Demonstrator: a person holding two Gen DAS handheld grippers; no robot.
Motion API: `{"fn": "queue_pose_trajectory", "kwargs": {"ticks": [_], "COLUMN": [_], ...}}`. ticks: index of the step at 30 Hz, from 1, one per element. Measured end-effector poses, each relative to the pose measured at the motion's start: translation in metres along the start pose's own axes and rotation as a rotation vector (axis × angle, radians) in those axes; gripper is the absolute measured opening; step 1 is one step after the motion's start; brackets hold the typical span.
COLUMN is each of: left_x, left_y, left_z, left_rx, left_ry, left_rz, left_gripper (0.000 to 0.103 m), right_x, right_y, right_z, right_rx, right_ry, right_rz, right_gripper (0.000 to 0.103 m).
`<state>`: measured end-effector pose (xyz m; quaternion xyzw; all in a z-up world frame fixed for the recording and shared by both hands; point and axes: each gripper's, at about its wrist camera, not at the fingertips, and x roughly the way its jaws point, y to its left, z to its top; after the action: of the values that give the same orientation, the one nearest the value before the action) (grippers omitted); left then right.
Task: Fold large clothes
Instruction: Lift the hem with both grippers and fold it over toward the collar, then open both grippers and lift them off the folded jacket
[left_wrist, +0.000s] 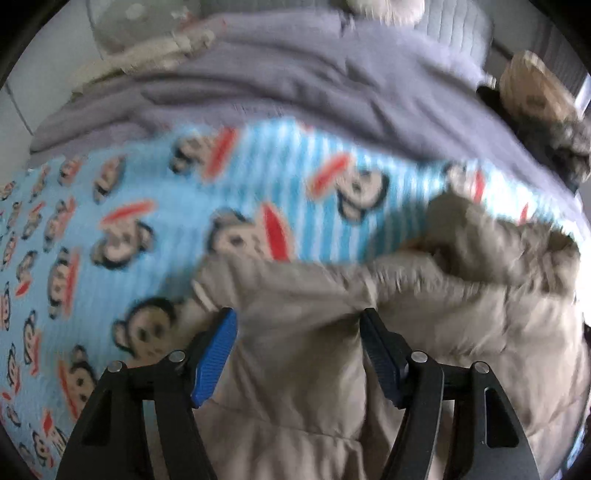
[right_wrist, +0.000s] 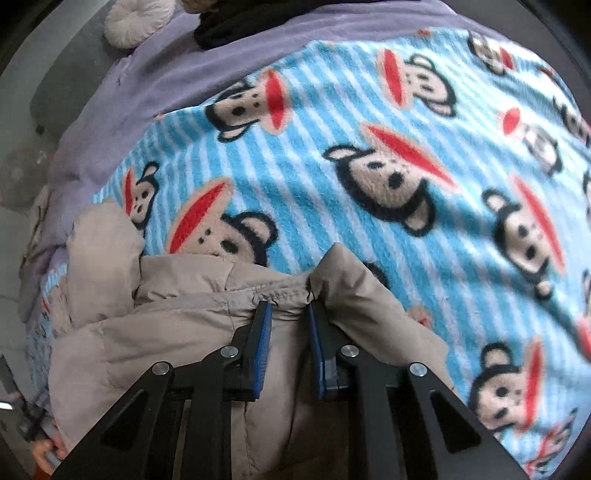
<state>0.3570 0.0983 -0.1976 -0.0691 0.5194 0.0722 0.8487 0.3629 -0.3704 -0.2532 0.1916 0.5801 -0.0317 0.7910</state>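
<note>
A beige padded jacket (left_wrist: 424, 314) lies bunched on a blue striped monkey-print blanket (left_wrist: 110, 221). My left gripper (left_wrist: 299, 317) stands wide open over the jacket, with fabric between its blue pads (left_wrist: 216, 354); the view is blurred. My right gripper (right_wrist: 288, 310) is shut on a seamed edge of the jacket (right_wrist: 184, 317), which drapes toward the left of the right wrist view over the same blanket (right_wrist: 369, 110).
A purple sheet (left_wrist: 295, 81) covers the bed beyond the blanket; it also shows in the right wrist view (right_wrist: 129, 92). A round pale cushion (right_wrist: 136, 22) and dark clothing (right_wrist: 236, 18) lie at the far edge. A straw hat (left_wrist: 532, 88) sits at the right.
</note>
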Motion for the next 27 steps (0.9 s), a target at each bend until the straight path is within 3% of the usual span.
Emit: {"fn": "queue_pose_trajectory", "kwargs": {"ticks": [2,5,7,10,17,19,20,27], "left_x": [-0.007,0.024,0.044,0.046,-0.018,-0.039,-0.048,-0.100], "left_y": [0.017,0.048,0.059,0.062,0.054,0.048,0.046,0.016], "left_z": [0.002,0.001,-0.005,-0.006,-0.012,-0.026,-0.034,-0.093], "left_rx": [-0.037,-0.101,-0.159,-0.183,-0.065,-0.027,-0.013,0.034], "left_ry": [-0.022,0.076,0.131,0.141,0.076,0.068,0.069,0.093], "left_rz": [0.024,0.068,0.017,0.041,0.101,0.096,0.093,0.060], "left_gripper": [0.070,0.070,0.074,0.079,0.079,0.079,0.079,0.079], "right_x": [-0.022,-0.041,-0.025,-0.002,-0.047,-0.070,-0.081,-0.130], "right_y": [0.004,-0.006,-0.020,-0.034,-0.012,-0.013,-0.013,-0.020], "right_z": [-0.003,-0.009,-0.008,-0.006,-0.007,-0.015,-0.021,-0.088], "right_rx": [-0.049,-0.052,-0.001,0.071,0.009,0.010,0.017,0.060], "right_ry": [-0.062,-0.120,-0.058,0.006,-0.029,-0.054,-0.064,-0.028], "right_rz": [-0.038,-0.085,-0.085,-0.045,-0.065,-0.042,-0.031,0.042], "right_gripper": [0.021,0.022,0.022,0.021,0.028,0.048,0.051,0.053]}}
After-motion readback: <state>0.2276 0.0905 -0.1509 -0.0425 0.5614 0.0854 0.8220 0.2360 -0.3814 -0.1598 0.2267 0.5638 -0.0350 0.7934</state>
